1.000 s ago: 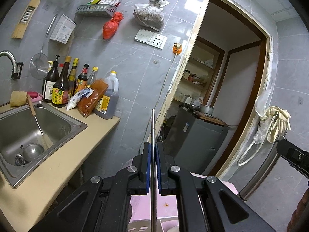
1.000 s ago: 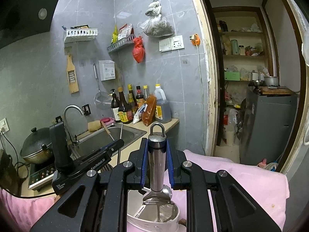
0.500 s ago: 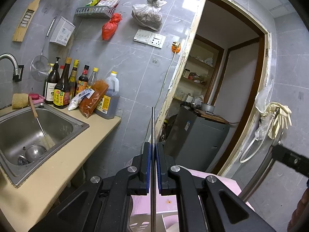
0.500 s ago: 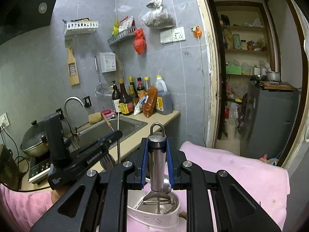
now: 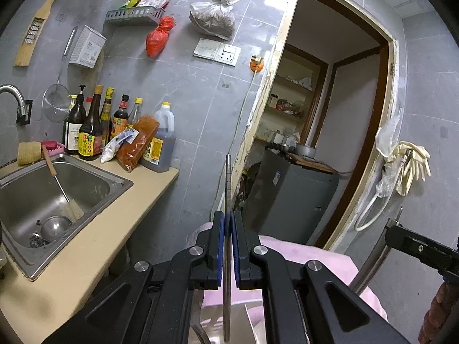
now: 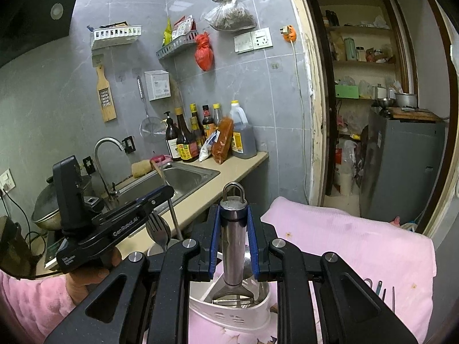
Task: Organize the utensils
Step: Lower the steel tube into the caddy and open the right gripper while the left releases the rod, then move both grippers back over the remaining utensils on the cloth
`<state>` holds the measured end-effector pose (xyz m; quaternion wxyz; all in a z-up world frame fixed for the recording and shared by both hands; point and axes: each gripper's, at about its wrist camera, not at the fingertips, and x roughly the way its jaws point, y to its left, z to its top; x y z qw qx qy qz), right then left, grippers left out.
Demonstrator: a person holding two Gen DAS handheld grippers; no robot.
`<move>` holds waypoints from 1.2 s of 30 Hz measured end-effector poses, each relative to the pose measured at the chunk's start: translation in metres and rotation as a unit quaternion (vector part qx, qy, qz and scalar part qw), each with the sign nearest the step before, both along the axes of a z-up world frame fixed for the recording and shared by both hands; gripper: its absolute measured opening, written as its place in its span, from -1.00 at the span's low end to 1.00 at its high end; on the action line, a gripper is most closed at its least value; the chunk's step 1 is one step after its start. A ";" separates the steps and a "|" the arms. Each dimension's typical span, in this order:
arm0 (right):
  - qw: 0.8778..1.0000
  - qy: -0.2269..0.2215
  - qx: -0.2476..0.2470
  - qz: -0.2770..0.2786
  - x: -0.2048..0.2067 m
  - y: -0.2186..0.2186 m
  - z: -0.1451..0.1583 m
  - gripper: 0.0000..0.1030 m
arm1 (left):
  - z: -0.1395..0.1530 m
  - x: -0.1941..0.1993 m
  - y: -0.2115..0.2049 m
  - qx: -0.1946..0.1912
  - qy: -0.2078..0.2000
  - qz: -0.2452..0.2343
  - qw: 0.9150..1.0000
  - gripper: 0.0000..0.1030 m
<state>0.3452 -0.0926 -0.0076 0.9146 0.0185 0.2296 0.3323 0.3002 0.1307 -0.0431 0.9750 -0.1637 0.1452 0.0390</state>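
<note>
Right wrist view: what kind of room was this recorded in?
A small home kitchen, most likely. A steel sink with a faucet is set in a beige counter, sauce bottles stand against the tiled wall, and a wok sits at the left.

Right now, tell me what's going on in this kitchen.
A person holds a gripper in each hand over a white caddy that sits on a pink cloth. The right gripper is shut on a steel peeler, upright, with its blade end down inside the caddy. The left gripper is shut on a thin metal chopstick, also upright. A few more utensils lie on the cloth to the right.
</note>
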 end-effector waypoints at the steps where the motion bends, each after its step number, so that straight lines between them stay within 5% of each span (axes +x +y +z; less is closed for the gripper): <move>1: 1.000 0.002 0.002 0.001 0.001 0.000 0.000 -0.65 | 0.001 -0.001 -0.001 -0.001 0.002 -0.003 1.000 -0.89; 5: 1.000 0.009 0.006 0.004 0.000 -0.001 0.000 -0.59 | 0.004 -0.006 -0.008 0.013 0.009 -0.010 1.000 -0.89; 12: 1.000 -0.009 0.014 -0.026 -0.008 -0.015 0.011 0.03 | 0.015 -0.017 -0.022 0.034 0.021 -0.016 0.999 -0.77; 14: 0.999 -0.015 0.018 -0.044 -0.012 -0.025 0.014 0.18 | 0.020 -0.021 -0.028 0.042 0.023 -0.012 0.999 -0.41; 18: 0.995 -0.032 0.013 -0.090 -0.019 -0.050 0.022 0.59 | 0.032 -0.029 -0.043 0.059 0.019 -0.008 0.998 -0.07; 22: 0.989 -0.054 -0.006 -0.137 -0.027 -0.078 0.029 0.88 | 0.044 -0.036 -0.065 0.088 0.013 0.005 0.996 0.57; 23: 0.987 -0.060 -0.010 -0.147 -0.029 -0.085 0.030 0.90 | 0.048 -0.038 -0.073 0.097 0.012 0.008 0.995 0.73; 29: 0.971 -0.106 -0.048 -0.210 -0.043 -0.132 0.036 0.93 | 0.062 -0.043 -0.121 0.146 -0.002 0.010 0.989 0.96; 36: 0.950 -0.149 -0.096 -0.256 -0.056 -0.176 0.041 0.97 | 0.063 -0.047 -0.177 0.160 -0.035 0.011 0.987 0.99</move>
